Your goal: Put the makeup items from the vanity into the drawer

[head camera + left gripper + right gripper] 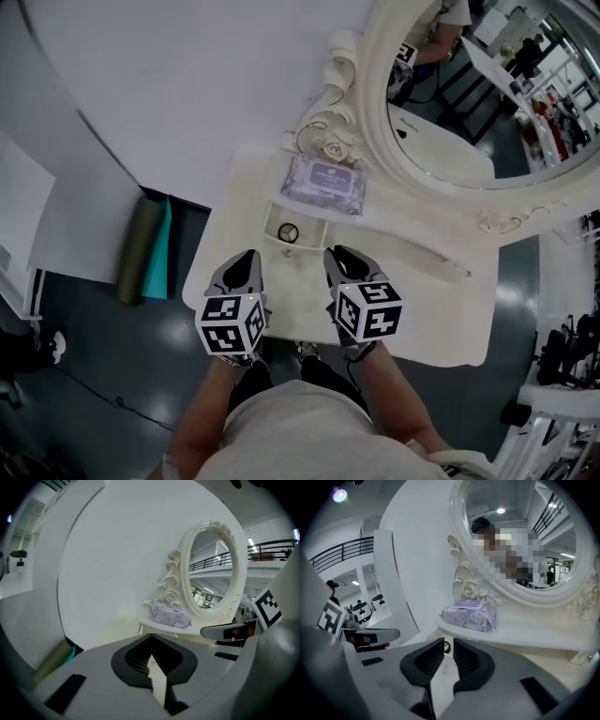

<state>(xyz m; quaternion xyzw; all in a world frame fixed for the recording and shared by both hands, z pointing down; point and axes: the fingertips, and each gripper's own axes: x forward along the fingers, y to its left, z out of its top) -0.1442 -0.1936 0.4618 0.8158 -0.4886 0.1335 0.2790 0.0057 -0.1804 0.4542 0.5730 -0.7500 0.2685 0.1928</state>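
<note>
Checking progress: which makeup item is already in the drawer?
The small round item, in the open drawer; the purple wipes pack lies on the vanity top behind it.

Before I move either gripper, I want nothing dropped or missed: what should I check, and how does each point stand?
1. Drawer open: ok.
2. Small round item in the drawer: ok.
3. Purple packet put away: not ok, it lies on the table.
4. Left gripper free: ok, jaws together at the tips, nothing held.
5. Right gripper free: ok, jaws slightly apart, nothing between.
</note>
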